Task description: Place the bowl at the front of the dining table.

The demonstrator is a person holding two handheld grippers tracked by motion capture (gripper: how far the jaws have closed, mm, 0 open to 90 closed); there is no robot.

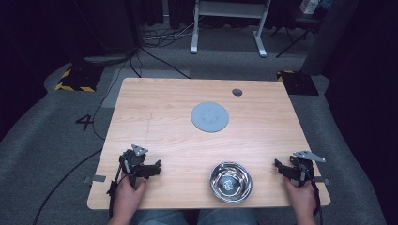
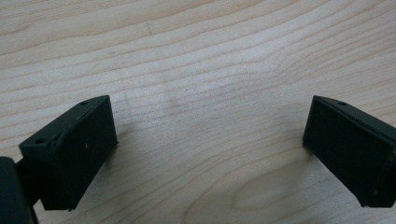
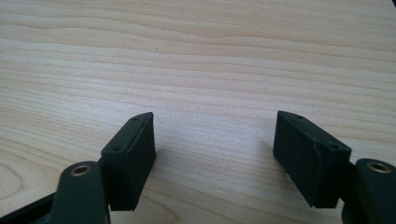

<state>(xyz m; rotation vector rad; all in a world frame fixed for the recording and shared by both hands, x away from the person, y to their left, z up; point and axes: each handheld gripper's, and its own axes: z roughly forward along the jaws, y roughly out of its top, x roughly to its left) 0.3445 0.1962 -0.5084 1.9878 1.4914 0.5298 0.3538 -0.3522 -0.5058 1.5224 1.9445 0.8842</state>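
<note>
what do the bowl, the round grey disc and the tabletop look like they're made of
Bowl: looks like polished metal, likely stainless steel, with mirror-like reflections inside.
Round grey disc: matte and flat with no glare, perhaps plastic or rubber; hard to tell from here.
Tabletop: pale wood or wood-look laminate, with grain lines clear in both gripper views and a smooth finish.

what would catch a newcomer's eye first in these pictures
The shiny steel bowl at the near edge of the wooden table, between the two hands, stands out most. Behind it, mid-table, lies a flat grey disc. The left tool and right tool rest open at either side.
</note>
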